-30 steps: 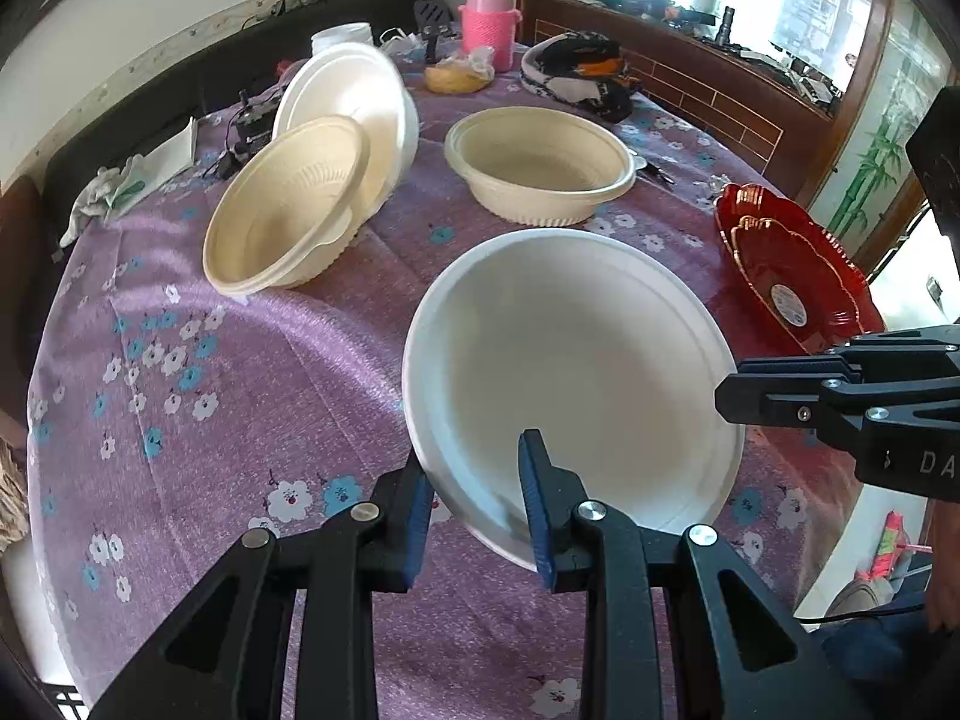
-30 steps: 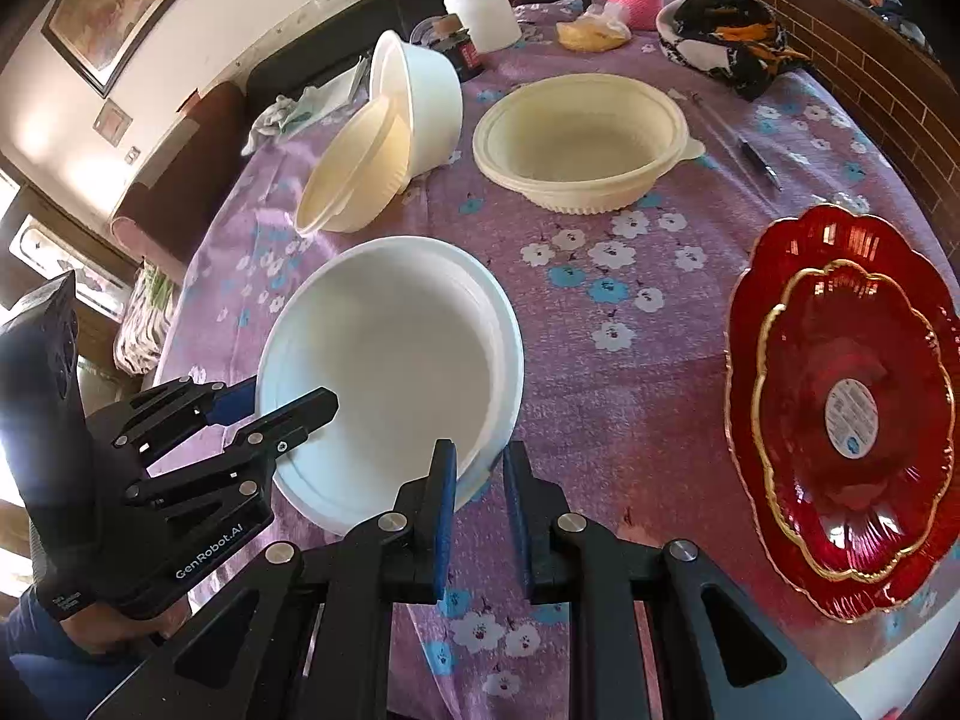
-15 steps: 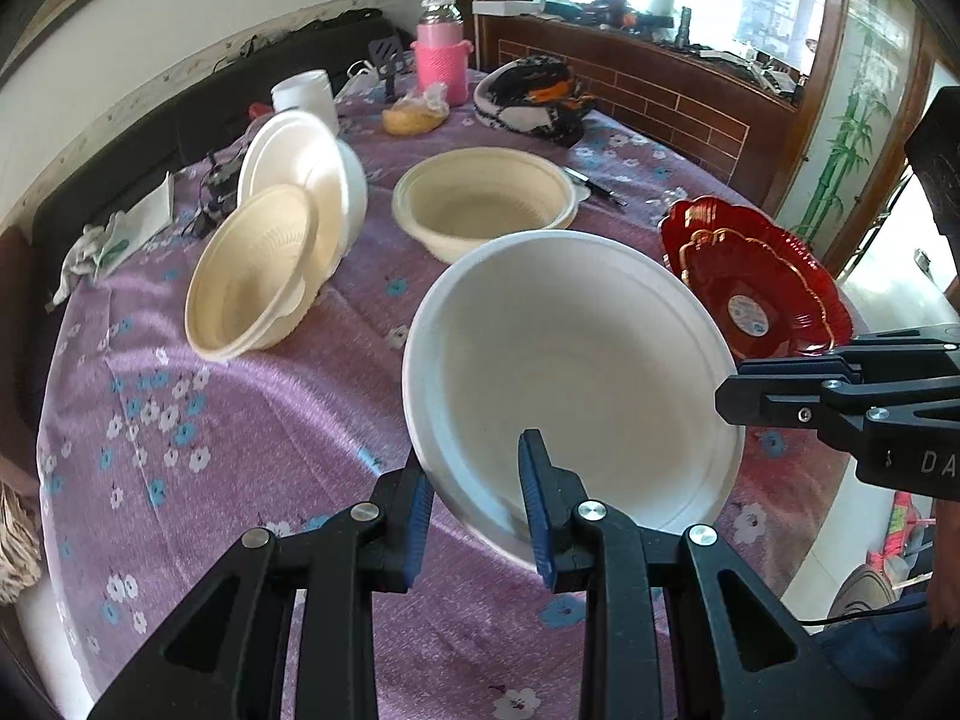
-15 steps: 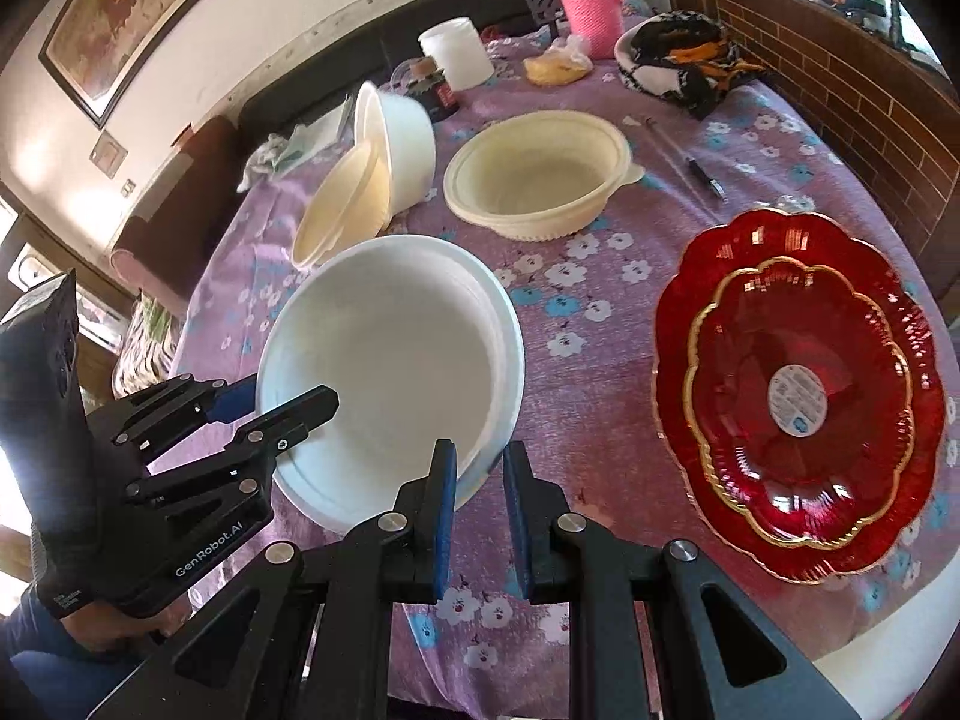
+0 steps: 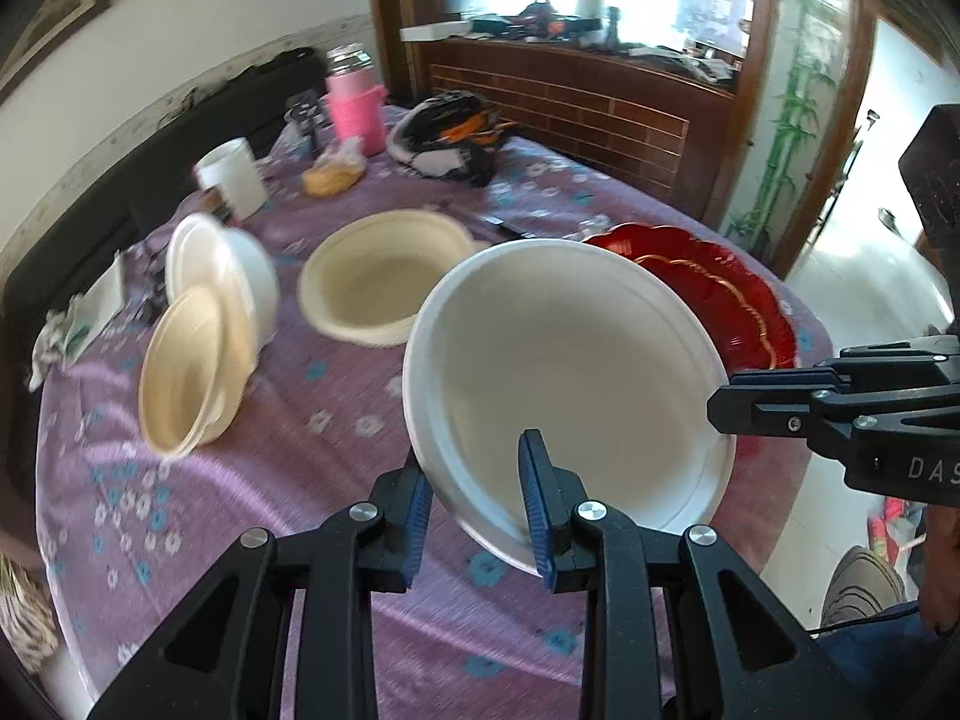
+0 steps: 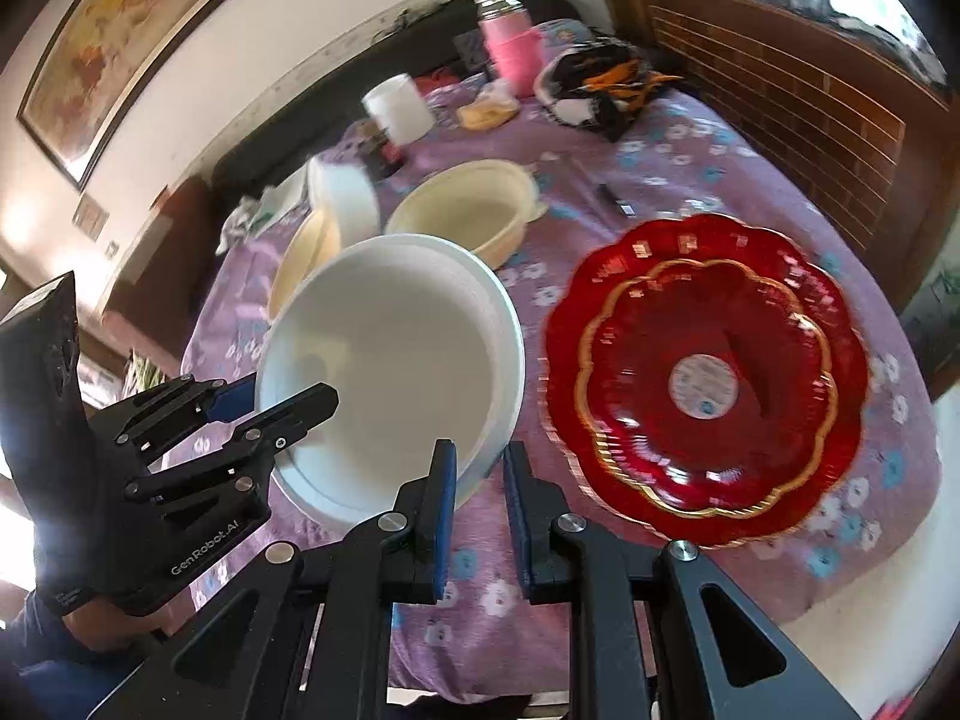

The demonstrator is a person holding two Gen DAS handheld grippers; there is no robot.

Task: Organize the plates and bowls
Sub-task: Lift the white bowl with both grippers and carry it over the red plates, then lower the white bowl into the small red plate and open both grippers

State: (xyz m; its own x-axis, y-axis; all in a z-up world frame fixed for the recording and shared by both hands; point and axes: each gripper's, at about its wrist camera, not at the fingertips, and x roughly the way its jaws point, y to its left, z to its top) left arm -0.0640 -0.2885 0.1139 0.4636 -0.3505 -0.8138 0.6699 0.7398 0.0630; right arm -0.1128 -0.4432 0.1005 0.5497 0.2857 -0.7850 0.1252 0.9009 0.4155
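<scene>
White bowl (image 5: 570, 372) rim btwn L fingers (image 5: 536, 480) & R fingers (image 6: 443, 498), both clamped on it

The round desk (image 6: 690, 180) carries a purple flowered cloth. Resting on it: a red scalloped plate (image 6: 708, 372), a wide cream bowl (image 5: 384, 276), two bowls tipped on edge together (image 5: 204, 324), a white cup (image 5: 231, 180), a pink flask (image 6: 510, 42) and a dark bundle (image 5: 444, 138).
</scene>
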